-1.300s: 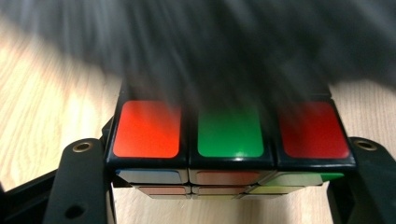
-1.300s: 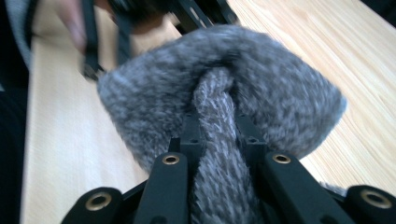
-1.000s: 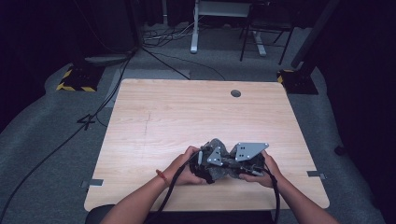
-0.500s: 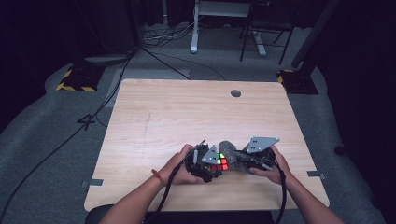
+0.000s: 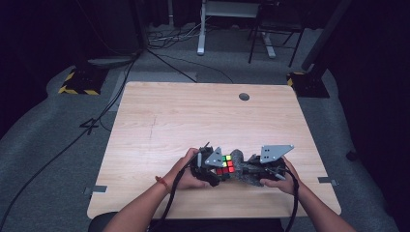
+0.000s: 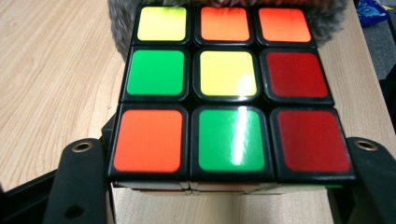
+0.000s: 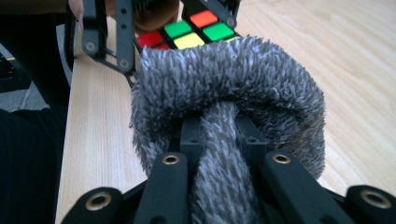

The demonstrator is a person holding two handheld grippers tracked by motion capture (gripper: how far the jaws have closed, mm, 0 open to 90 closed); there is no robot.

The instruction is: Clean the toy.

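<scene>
Pale wood surface [image 5: 169,121] stands on grey carpet in a dark room. Near its front edge the left hand-held gripper [image 5: 212,166] is clamped on a cube [image 6: 229,88], one jaw at each side of its lower row; the face toward its camera shows yellow, orange, green and red stickers. The right hand-held gripper [image 7: 219,126] is clamped on a grey fuzzy cloth [image 7: 229,88], which presses against the cube's far side, between the two hands.
</scene>
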